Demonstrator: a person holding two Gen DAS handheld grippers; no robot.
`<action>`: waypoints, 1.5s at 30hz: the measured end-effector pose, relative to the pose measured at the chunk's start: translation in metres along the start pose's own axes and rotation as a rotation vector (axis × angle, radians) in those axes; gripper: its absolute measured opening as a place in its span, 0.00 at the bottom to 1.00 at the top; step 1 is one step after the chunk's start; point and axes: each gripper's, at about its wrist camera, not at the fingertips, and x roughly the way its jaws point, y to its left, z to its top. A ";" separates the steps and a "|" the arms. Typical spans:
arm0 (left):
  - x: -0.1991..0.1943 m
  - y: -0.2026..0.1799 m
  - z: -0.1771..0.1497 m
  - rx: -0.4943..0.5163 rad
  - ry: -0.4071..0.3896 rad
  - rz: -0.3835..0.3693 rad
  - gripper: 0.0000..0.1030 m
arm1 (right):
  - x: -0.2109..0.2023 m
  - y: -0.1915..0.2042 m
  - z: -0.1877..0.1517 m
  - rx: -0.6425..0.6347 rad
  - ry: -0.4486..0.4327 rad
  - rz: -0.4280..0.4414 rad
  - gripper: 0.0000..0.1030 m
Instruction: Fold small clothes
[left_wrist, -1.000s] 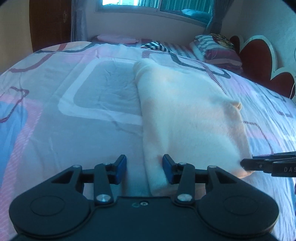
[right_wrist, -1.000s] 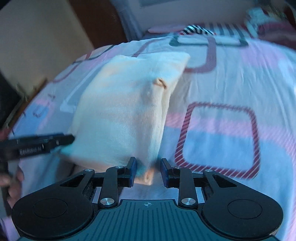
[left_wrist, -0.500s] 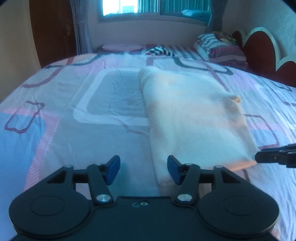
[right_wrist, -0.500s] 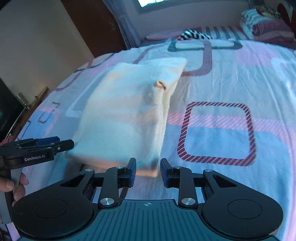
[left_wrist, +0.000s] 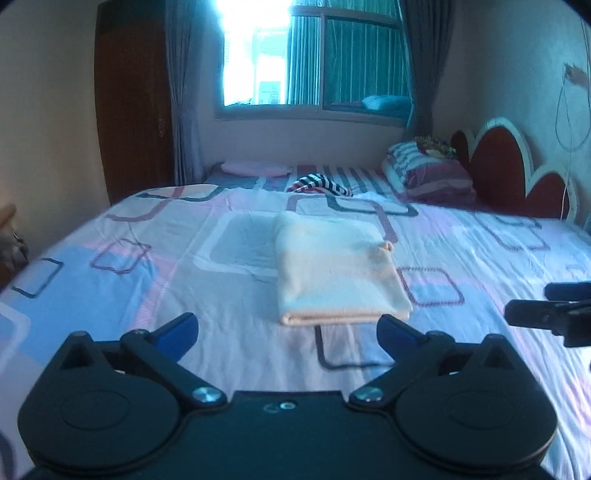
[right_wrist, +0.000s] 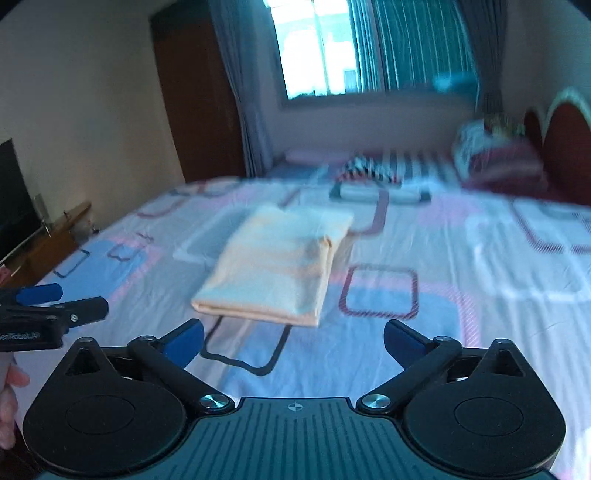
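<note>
A cream-coloured garment (left_wrist: 334, 271) lies folded into a flat rectangle on the patterned bedsheet (left_wrist: 184, 295); it also shows in the right wrist view (right_wrist: 280, 266). My left gripper (left_wrist: 288, 328) is open and empty, held back from the garment's near edge. My right gripper (right_wrist: 293, 338) is open and empty, also short of the near edge. The right gripper's fingers (left_wrist: 535, 312) show at the right edge of the left wrist view. The left gripper's fingers (right_wrist: 55, 306) show at the left edge of the right wrist view.
A striped black-and-white garment (left_wrist: 321, 184) and a pink one (left_wrist: 255, 168) lie at the far end of the bed. Striped pillows (left_wrist: 428, 173) rest against a red headboard (left_wrist: 517, 170) at the right. A wooden wardrobe (left_wrist: 133, 110) and a window (left_wrist: 314, 59) stand beyond.
Both grippers have let go of the garment's near edge, opened wide and pulled back and up from it. The garment lies flat where it was.
</note>
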 end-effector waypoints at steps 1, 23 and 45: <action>-0.008 0.000 0.000 -0.004 -0.009 -0.002 1.00 | -0.007 0.005 -0.003 -0.016 0.008 -0.016 0.99; -0.086 -0.014 -0.014 0.005 -0.070 0.010 1.00 | -0.096 0.036 -0.028 -0.053 -0.059 -0.098 1.00; -0.088 -0.017 -0.012 0.013 -0.076 0.008 1.00 | -0.107 0.032 -0.021 -0.044 -0.098 -0.095 1.00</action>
